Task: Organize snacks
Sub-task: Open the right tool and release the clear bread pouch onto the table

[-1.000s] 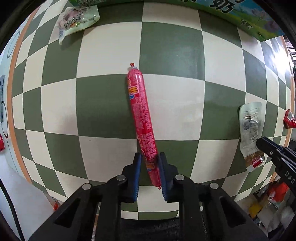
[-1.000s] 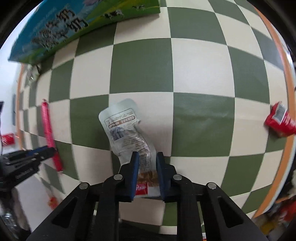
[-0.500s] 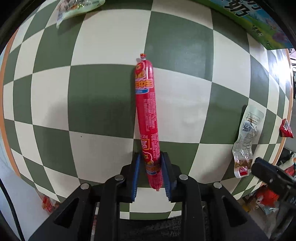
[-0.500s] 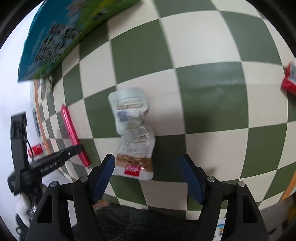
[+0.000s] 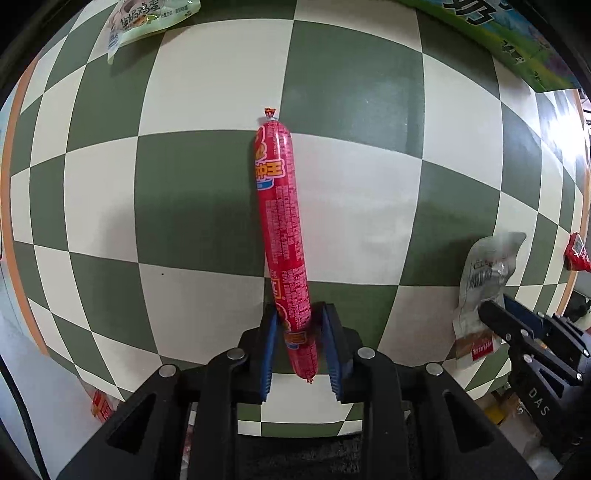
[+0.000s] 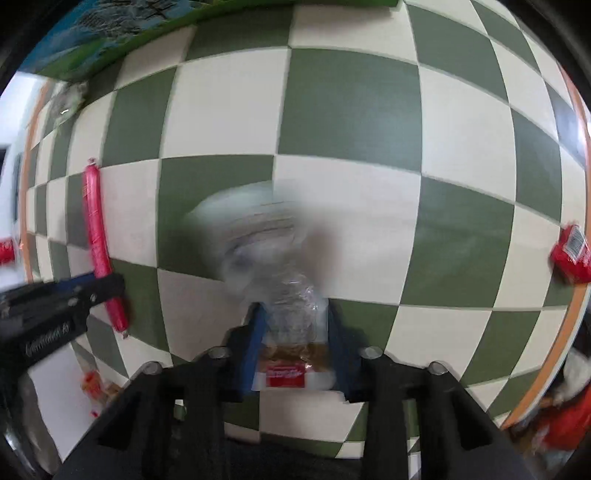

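A long red sausage stick [image 5: 282, 236] lies on the green-and-white checkered table, its near end between the blue pads of my left gripper [image 5: 298, 325], which is shut on it. It also shows in the right wrist view [image 6: 96, 229]. A clear silver snack pouch [image 6: 284, 317] with a red label sits between the fingers of my right gripper [image 6: 295, 321], which is shut on it; its far end is motion-blurred. The pouch [image 5: 487, 273] and right gripper [image 5: 517, 328] show at the right of the left wrist view.
A green-and-blue carton [image 5: 509, 33] stands at the back of the table. A pale green snack bag [image 5: 147, 18] lies at the far left. A small red packet [image 6: 570, 254] lies near the orange table edge [image 6: 569, 332] at right. Clutter sits below the table edges.
My right gripper opened wide half a second ago and has now closed on the pouch again, which blurs as it moves. My left gripper stays on the sausage, which has straightened.
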`<action>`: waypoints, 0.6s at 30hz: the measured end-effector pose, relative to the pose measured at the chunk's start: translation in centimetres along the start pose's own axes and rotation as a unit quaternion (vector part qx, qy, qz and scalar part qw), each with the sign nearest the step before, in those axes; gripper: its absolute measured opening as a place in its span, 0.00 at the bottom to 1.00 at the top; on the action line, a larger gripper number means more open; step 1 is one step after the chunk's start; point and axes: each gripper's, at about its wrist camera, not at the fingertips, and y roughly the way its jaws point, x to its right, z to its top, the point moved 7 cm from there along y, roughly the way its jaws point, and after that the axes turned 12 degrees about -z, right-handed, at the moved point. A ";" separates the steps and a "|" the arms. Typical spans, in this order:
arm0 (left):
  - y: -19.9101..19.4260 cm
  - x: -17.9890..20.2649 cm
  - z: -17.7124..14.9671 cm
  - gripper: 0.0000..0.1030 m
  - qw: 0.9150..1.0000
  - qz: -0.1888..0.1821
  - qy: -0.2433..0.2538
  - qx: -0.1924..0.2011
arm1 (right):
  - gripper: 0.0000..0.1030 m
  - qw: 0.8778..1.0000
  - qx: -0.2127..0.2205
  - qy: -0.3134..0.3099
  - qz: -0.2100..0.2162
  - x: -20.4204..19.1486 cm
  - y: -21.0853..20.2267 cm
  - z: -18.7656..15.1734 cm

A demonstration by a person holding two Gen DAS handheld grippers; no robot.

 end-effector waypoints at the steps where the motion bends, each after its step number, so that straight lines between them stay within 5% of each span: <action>1: 0.0 0.1 0.0 0.22 1.000 0.002 0.002 0.001 | 0.23 1.000 -0.004 0.004 0.010 0.2 0.0 -0.2; 10: -0.4 -0.2 -0.7 0.20 1.000 0.010 0.007 0.018 | 0.08 0.992 0.017 0.051 0.118 1.6 -3.1 -0.7; 18: -1.2 -0.1 -0.9 0.17 1.000 0.001 0.004 0.025 | 0.06 0.988 0.038 0.029 0.145 1.5 -5.2 -1.1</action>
